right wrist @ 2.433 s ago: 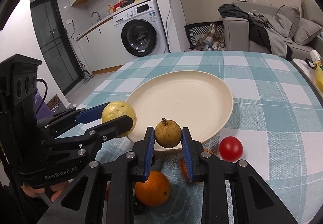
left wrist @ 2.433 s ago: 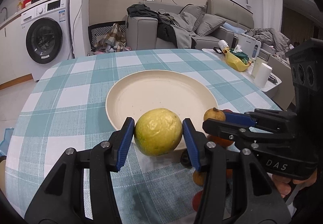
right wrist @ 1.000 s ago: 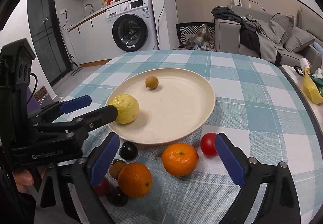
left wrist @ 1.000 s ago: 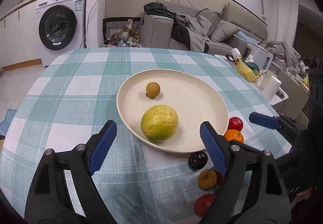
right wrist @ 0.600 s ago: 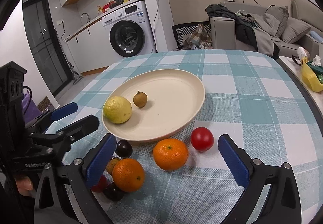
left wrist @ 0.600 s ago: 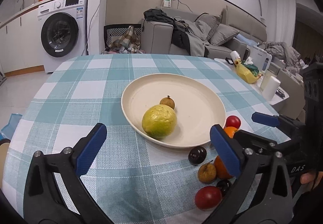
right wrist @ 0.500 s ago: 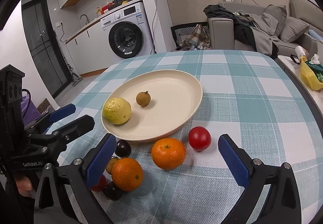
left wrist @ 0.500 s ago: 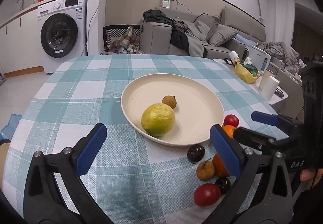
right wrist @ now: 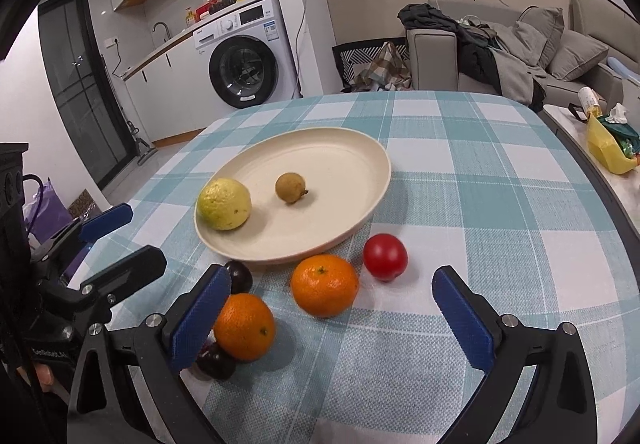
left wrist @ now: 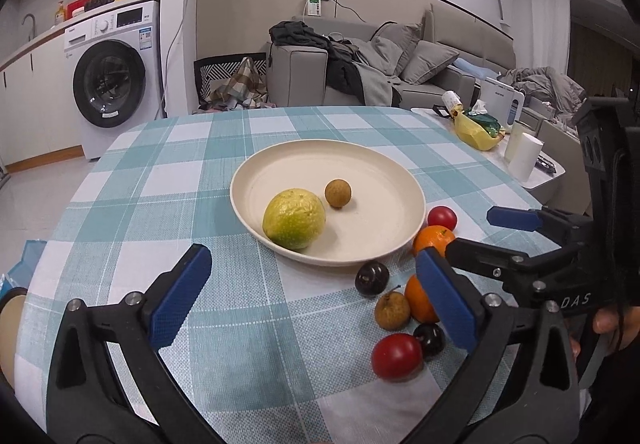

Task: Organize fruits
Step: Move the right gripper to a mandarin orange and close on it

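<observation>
Both my grippers, left [left wrist: 312, 296] and right [right wrist: 332, 318], have just spread wide and hold nothing, hovering over the checked cloth [left wrist: 168, 180]. Just past them sit the loose oranges [right wrist: 324, 284], tomatoes [right wrist: 385, 256] and plums [left wrist: 372, 277]. Further back, the plate [left wrist: 384, 180] has the lemon [left wrist: 294, 218] and a small brown fruit [left wrist: 338, 193].

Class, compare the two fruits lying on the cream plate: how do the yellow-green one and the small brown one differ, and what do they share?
The yellow-green fruit is far larger than the small brown fruit. The first has pale, pitted yellow-green skin; the second is dull tan with a short stem. The big one sits at the plate's near rim; the small one lies nearer its middle. Both are roundish, ungripped and apart.
</observation>
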`<state>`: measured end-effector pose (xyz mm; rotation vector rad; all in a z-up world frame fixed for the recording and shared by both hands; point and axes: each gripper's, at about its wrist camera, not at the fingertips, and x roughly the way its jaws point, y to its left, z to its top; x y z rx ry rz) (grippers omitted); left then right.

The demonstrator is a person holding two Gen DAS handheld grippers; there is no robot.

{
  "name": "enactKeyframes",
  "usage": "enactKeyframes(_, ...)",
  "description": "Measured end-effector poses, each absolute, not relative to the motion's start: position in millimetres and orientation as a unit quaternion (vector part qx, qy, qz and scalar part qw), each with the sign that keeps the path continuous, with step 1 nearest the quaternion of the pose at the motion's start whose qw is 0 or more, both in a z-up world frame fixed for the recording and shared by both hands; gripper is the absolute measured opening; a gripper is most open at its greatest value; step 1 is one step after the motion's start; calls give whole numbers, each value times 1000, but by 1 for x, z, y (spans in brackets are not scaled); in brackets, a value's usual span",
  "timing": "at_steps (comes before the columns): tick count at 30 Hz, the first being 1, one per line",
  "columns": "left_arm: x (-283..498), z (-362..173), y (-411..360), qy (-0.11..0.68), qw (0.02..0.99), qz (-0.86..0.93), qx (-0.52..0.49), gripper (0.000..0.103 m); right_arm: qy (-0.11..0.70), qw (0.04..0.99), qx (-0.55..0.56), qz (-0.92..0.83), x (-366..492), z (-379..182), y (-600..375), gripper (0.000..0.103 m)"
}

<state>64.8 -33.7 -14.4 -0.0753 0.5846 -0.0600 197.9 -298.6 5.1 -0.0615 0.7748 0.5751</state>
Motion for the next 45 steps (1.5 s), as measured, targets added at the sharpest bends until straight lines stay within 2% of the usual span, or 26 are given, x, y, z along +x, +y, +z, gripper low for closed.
enactKeyframes(15, 49, -16, -29, 297, 954, -29, -41, 102, 404, 861, -32, 306, 181, -4, -297, 101)
enactKeyframes(20, 43, -16, -24, 300, 952, -33, -52, 102, 416, 849, -20, 325, 181, -6, -295, 82)
enactKeyframes(28, 41, -18, -25, 309, 949, -39, -44, 102, 422, 835, -13, 354, 178, -9, -287, 73)
enactKeyframes(31, 43, -18, -25, 313, 948, -33, -44, 102, 423, 835, -14, 352, 178, -10, -287, 66)
enactKeyframes(39, 48, -22, -22, 324, 944, -29, -51, 102, 429, 825, -8, 367, 178, -11, -283, 62)
enactKeyframes(41, 49, -23, -22, 325, 944, -28, -51, 102, 434, 822, -8, 370, 179, -13, -281, 55)
enactKeyframes(45, 50, -23, -23, 326, 943, -31, -49, 102, 442, 816, -4, 372, 182, -16, -280, 51)
